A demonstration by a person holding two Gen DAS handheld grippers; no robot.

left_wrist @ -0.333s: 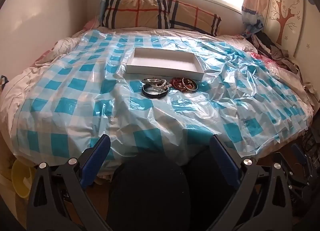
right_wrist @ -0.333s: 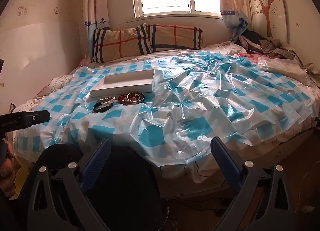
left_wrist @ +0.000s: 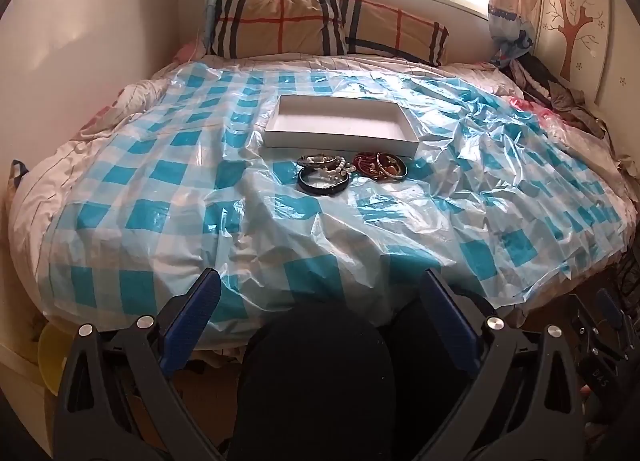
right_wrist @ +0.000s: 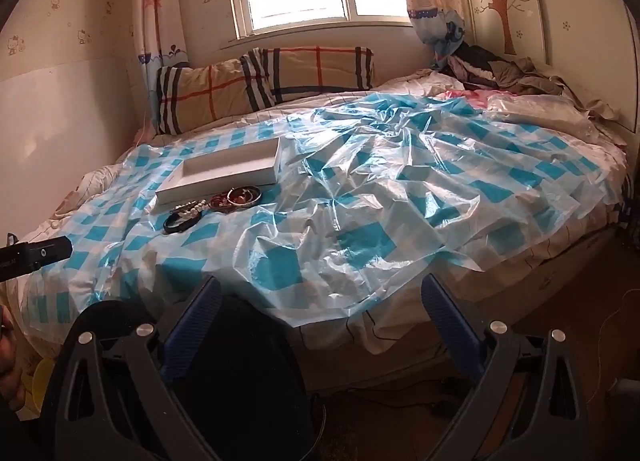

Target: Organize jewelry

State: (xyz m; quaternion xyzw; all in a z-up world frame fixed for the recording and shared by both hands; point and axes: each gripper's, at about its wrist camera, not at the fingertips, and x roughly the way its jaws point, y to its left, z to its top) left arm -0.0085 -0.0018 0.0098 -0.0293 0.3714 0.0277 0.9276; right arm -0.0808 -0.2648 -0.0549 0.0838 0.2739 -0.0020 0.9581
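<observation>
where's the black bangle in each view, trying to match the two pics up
Left wrist view: the black bangle lies just above the picture's centre, on the checked plastic sheet, in front of the white box's left half.
Right wrist view: the black bangle sits left of centre, nearest of the jewelry to the camera.
Shared landmark: the white box, directly behind the jewelry in both.

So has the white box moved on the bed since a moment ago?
No. The white box sits directly behind the bracelets, against the same blue checks of the plastic sheet as before.
</observation>
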